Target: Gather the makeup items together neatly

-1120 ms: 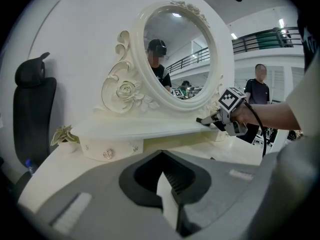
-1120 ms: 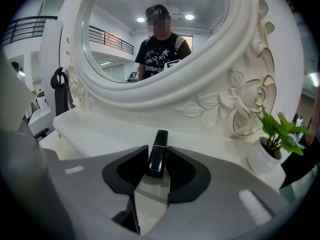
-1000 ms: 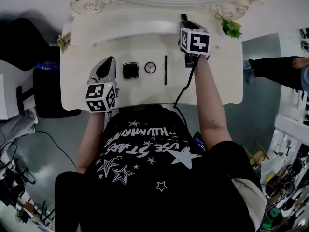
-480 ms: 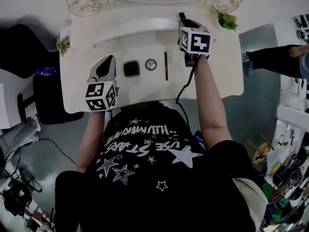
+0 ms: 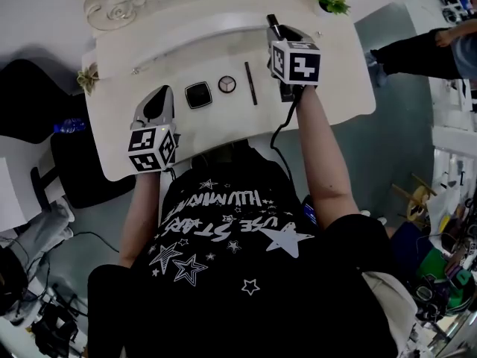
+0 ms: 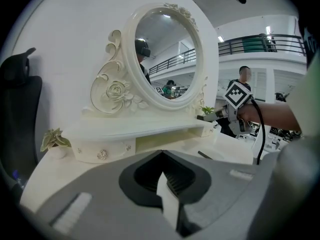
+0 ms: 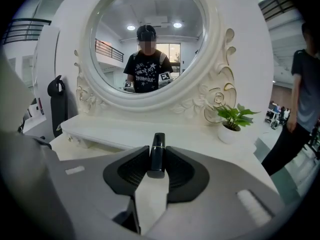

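The right tool [image 7: 158,160] is clenched on a slim black lipstick tube [image 7: 158,151], held over the white bench [image 5: 335,88]. The left tool [image 6: 161,154] is closed and empty. The next move is probably to lay the tube parallel beside the thin dark pencil [image 5: 251,83].

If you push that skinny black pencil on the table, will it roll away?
Probably, if nudged sideways: the pencil looks thin and round, lying flat on the smooth white table. It looks stiff and light, so it should lift without bending, though it seems narrow enough to slip from a grip.
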Demonstrator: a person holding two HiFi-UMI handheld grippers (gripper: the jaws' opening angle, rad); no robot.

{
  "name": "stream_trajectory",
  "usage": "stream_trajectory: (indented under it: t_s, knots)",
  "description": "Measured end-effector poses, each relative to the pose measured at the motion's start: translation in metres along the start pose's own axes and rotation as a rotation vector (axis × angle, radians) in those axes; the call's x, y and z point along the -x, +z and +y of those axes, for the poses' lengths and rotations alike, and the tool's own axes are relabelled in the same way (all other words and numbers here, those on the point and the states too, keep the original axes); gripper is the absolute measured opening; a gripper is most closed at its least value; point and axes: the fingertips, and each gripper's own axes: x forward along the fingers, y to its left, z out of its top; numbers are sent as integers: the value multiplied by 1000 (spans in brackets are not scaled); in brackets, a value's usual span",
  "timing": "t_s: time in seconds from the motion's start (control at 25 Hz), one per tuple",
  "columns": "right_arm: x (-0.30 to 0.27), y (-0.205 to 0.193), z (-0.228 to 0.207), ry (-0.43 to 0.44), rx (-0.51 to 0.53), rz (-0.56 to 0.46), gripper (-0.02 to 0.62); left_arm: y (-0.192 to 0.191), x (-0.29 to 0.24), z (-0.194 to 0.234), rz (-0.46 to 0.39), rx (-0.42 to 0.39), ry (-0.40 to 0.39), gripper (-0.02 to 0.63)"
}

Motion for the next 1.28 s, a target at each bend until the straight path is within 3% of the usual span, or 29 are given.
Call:
stream_trajectory:
  t_s: [0.48, 0.88, 1.28]
  knots:
    - [35, -66, 13, -31, -41, 26, 127, -15, 8, -19, 35, -37, -87, 0]
    - [36, -121, 18, -43, -58, 89, 127, -29, 16, -25, 57, -29, -91, 0]
    - [21, -151, 23, -24, -58, 139, 127, -38, 14, -29, 80, -21, -90, 0]
